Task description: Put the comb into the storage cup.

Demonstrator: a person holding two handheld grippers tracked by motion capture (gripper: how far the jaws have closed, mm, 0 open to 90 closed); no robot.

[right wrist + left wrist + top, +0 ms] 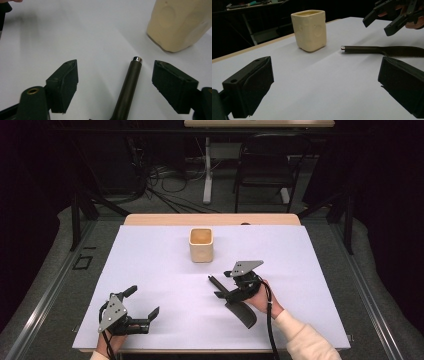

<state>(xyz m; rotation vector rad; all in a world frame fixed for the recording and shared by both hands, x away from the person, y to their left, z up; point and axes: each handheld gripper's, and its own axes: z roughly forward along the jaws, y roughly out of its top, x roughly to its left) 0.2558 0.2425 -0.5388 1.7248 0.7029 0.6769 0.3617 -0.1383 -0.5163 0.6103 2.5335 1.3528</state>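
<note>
I am bringing my right gripper (113, 82) over the knife (384, 50), jaws spread and not yet pinching. The handle is lying between them, its long axis pointing toward the cup (201, 245) beyond. My left gripper (142, 302) is resting open, well apart, so the right is nearer.

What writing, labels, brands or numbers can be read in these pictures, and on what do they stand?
None: no readable text anywhere.
The cream cup has raised round patterns, no letters.
The dark spatula has a plain handle with a bare metal tip.
The white table cover is blank.
</note>
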